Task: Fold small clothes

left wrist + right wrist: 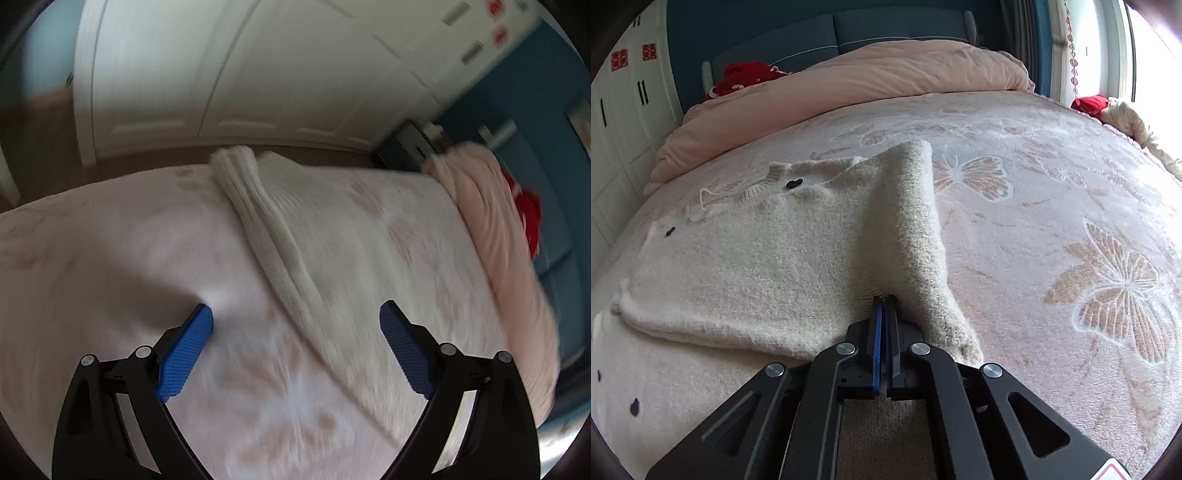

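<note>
A pale pink fleece bedspread patterned with tan butterflies [1052, 206] covers the bed, with a rumpled peach quilt [849, 81] piled at its head. On the bedspread lies a small cream knitted sweater [746, 266], spread mostly flat with one part pulled up into a ridge. The right gripper [884, 299] has its jaws pressed together on that raised fold. The left gripper [295, 321] hovers above the bedspread, blue-padded jaws spread wide, holding nothing.
</note>
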Demonstrator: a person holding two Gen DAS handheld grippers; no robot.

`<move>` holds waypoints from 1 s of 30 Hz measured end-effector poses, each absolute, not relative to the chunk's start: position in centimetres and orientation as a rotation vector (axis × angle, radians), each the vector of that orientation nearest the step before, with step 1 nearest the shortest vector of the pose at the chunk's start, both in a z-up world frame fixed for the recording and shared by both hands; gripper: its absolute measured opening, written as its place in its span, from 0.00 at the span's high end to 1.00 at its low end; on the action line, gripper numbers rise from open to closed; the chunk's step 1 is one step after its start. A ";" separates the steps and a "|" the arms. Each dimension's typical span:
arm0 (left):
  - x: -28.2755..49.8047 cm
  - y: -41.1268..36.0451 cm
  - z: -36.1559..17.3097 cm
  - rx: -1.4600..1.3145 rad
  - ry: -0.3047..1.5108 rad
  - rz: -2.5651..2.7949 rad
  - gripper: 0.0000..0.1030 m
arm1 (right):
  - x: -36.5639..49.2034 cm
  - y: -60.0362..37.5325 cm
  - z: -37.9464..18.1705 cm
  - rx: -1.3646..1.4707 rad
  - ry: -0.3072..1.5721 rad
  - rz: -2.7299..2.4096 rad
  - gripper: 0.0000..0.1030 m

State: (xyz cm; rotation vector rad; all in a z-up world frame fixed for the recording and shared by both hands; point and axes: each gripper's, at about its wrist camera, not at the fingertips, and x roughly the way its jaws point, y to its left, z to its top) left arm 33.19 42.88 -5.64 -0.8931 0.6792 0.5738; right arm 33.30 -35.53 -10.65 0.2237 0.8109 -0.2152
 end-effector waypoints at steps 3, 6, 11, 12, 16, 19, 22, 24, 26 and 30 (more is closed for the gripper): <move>34.8 43.5 -5.1 -0.844 0.651 0.628 0.26 | 33.3 -35.3 -10.8 0.202 0.808 -0.225 1.00; 37.1 42.5 -4.1 -0.814 0.681 0.581 0.88 | 33.2 -35.5 -10.9 0.204 0.801 -0.224 1.00; 39.3 31.7 4.9 -0.615 0.507 0.287 0.88 | 33.0 -35.9 -11.1 0.221 0.788 -0.215 1.00; 39.7 29.1 6.3 -0.575 0.492 0.215 0.88 | 32.9 -36.0 -11.1 0.223 0.787 -0.213 1.00; 40.9 14.1 9.6 -0.492 0.489 -0.133 0.88 | 32.8 -36.1 -11.1 0.230 0.784 -0.209 1.00; 40.0 2.7 8.1 -0.429 0.577 -0.326 0.78 | 32.7 -36.3 -11.1 0.238 0.782 -0.204 1.00; 38.5 -4.8 3.6 -0.357 0.672 -0.376 0.29 | 32.6 -36.5 -11.1 0.251 0.779 -0.197 1.00; 37.0 -6.4 -0.2 -0.373 0.717 -0.351 0.28 | 32.6 -36.7 -11.1 0.263 0.778 -0.190 1.00; 36.2 -5.2 -3.4 -0.465 0.795 -0.310 0.28 | 32.6 -36.9 -11.1 0.274 0.777 -0.182 1.00; 32.3 2.3 -6.8 -0.612 0.810 -0.174 0.28 | 32.7 -37.0 -10.8 0.283 0.788 -0.175 1.00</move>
